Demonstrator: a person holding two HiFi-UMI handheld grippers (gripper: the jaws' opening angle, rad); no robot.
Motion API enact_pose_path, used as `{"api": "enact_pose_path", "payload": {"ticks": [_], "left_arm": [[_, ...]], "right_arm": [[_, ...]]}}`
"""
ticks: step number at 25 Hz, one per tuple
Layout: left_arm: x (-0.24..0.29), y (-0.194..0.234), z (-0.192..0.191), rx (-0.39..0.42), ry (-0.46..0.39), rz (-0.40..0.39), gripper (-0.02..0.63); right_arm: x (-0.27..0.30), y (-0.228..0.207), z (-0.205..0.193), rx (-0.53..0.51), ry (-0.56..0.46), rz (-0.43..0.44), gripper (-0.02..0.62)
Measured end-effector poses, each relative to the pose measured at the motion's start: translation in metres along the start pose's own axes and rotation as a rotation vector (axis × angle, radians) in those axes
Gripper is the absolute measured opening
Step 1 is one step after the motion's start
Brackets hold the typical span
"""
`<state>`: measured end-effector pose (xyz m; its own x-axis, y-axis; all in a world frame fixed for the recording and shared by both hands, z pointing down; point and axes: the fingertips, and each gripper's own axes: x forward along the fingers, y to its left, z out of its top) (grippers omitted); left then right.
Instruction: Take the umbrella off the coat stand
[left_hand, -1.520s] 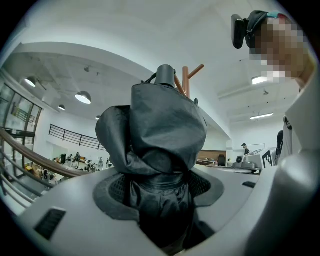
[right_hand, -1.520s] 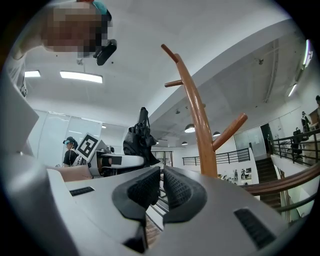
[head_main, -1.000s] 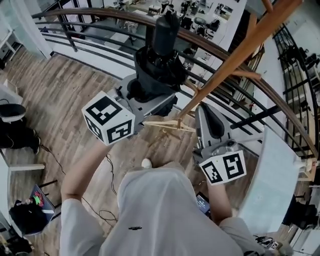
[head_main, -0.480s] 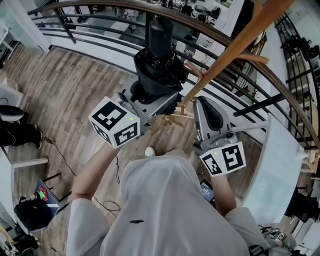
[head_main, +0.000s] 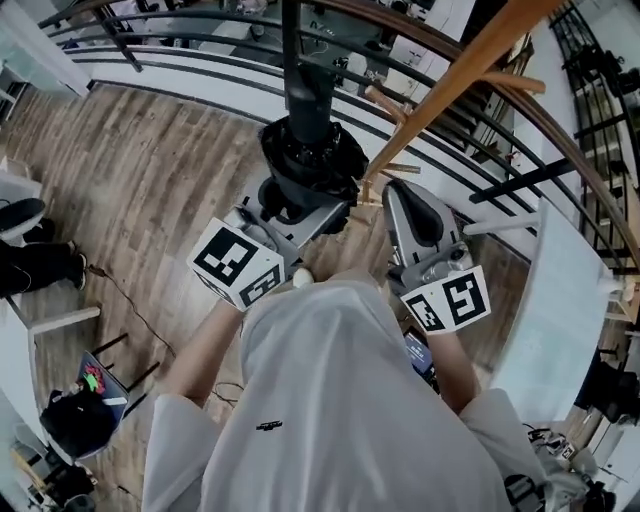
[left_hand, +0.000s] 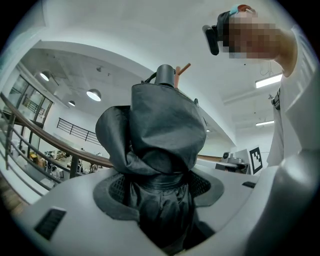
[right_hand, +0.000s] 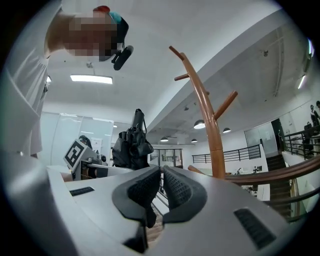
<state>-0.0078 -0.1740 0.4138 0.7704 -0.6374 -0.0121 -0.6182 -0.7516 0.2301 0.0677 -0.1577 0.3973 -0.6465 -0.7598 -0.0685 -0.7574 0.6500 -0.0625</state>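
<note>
Left gripper view is showing the left gripper (left_hand: 160, 192) holding the folded black umbrella (left_hand: 160, 130); its jaws are standing fairly wide and are pressing on the bunched cloth from both sides. The right gripper (right_hand: 161, 187) is carrying nothing, and its jaws are sitting nearly together, leaving only a thin slit. In the right gripper view the umbrella is hanging on no peg and is staying apart from the wooden coat stand (right_hand: 214, 150), to the left of its trunk, so I am judging the taking-off as nearly finished.

Some things could go wrong from here. The jaws are catching soft, smooth cloth, not a hard part, so the umbrella could be sliding down or tilting out of the grip. In the head view its far end is pointing toward the railing (head_main: 190, 80), and a careless swing could be knocking it there or against a peg.

I am counting one umbrella, one coat stand and two grippers.
</note>
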Motion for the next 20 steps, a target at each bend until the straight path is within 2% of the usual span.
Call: {"api": "enact_pose_path", "payload": {"ticks": [9,13,20], "left_arm": [[-0.013,-0.013,-0.029,0.017,0.015,-0.018,0.270],[-0.020,-0.028,-0.054,0.019,0.053,-0.047,0.270],[-0.014,-0.053,-0.083,0.047,0.129,-0.071,0.270]], "right_arm": [[-0.009,0.004,-0.020,0.034,0.007,-0.010,0.044],[-0.021,0.006,-0.029,0.049,-0.015,0.036,0.044],[-0.045,-0.009,-0.033,0.098,-0.007,0.009,0.044]]}}
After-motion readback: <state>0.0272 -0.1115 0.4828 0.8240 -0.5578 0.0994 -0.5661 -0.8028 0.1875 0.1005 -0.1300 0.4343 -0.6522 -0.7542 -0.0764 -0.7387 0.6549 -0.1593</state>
